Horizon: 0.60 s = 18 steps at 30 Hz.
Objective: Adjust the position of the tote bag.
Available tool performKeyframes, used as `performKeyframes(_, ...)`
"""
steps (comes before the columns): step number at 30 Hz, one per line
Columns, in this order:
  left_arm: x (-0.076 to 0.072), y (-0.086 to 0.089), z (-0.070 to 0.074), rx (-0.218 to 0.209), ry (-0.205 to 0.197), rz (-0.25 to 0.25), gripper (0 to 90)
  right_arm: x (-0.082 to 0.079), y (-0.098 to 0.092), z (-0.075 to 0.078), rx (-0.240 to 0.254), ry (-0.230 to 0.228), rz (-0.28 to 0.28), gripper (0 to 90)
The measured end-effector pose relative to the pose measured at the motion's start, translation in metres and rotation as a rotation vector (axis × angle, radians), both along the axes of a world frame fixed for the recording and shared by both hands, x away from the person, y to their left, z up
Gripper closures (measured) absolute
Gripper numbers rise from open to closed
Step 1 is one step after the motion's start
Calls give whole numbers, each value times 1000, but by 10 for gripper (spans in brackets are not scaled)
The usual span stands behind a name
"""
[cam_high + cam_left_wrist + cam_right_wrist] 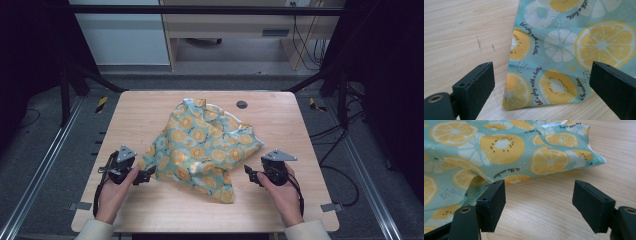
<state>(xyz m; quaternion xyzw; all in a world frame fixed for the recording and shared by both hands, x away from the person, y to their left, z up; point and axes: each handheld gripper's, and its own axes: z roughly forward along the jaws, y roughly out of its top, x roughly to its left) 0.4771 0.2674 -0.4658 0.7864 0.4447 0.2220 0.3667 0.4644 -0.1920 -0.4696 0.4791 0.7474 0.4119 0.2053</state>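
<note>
A crumpled teal cloth (202,147) printed with orange and kiwi slices lies on the middle of the wooden table (150,210). My left gripper (146,175) sits at the cloth's left front edge, jaws open. In the left gripper view a corner of the cloth (564,60) lies flat on the table ahead of my left gripper (541,87), and the pads do not touch it. My right gripper (249,173) stands open just right of the cloth's front part. In the right gripper view the cloth (499,152) bulges beyond my right gripper (539,205), with bare wood between the jaws.
A dark round grommet (242,104) is set into the table near its far edge. Black frame posts stand at both sides. A light wooden cabinet (235,30) and cables are on the floor behind the table.
</note>
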Motion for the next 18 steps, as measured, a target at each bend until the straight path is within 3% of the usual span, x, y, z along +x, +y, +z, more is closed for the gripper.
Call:
performKeyframes(6, -1, 0, 0, 24, 4, -5, 62, 2, -2, -2, 10, 30, 9, 283)
performKeyframes(12, 0, 3, 0, 14, 0, 17, 63, 6, -7, -4, 14, 62, -59, 220)
performKeyframes(15, 0, 2, 0, 19, 3, 13, 64, 8, -12, -5, 71, 71, -73, 251)
performKeyframes(18, 1, 0, -1, 24, 5, 5, 65, 9, -16, -6, 93, 87, -84, 275)
